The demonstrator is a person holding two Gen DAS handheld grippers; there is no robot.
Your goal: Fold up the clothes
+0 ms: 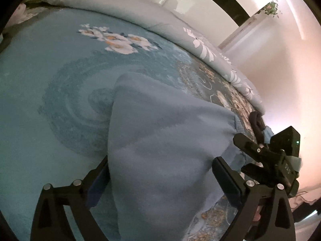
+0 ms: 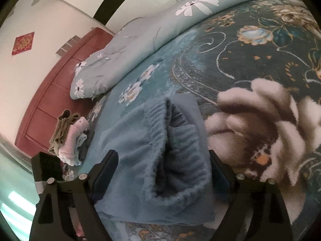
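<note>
A light blue fleece garment (image 1: 160,140) lies folded on the bed's teal flowered cover (image 1: 50,80). My left gripper (image 1: 162,174) stands open just over it, its fingers (image 1: 226,182) wide on either side of the cloth. In the right wrist view the garment's ribbed waistband (image 2: 180,150) sits between the fingers (image 2: 106,170) of my right gripper (image 2: 162,170), which is also open and straddles the cloth. The right gripper's black body (image 1: 264,156) shows at the garment's right end in the left wrist view.
A grey quilt with white flowers (image 2: 124,46) is bunched along the far side of the bed. A small pile of folded clothes (image 2: 70,138) sits by the red wooden headboard (image 2: 50,92). White walls (image 1: 270,70) lie beyond the bed.
</note>
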